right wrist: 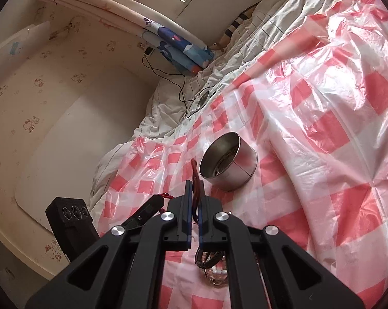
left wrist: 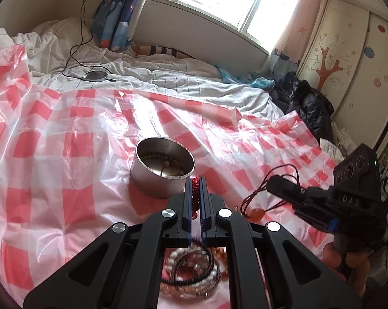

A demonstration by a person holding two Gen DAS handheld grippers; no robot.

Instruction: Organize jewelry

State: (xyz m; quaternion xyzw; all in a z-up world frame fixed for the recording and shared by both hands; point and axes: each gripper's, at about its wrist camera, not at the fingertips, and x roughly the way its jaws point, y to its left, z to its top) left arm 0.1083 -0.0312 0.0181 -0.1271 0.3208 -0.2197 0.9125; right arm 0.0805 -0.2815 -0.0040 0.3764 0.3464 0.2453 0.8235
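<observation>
Left gripper [left wrist: 196, 180] jaws are pinching a red beaded bracelet [left wrist: 195, 193]; right gripper [right wrist: 196, 185] is clamped on a red cord necklace [left wrist: 271, 188]; one steel tin [left wrist: 163, 167], bracelets piled below [left wrist: 194, 270].

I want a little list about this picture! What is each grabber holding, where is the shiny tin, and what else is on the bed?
left gripper: jaws shut on a red bead bracelet
right gripper: jaws shut on a red cord necklace, its orange pendant near the cover
tin: round, metal, open, upright on the checked plastic cover; some jewelry already inside
jewelry pile: pearl and dark bracelets, lying below the left gripper
behind: white bedding, a black cable
</observation>
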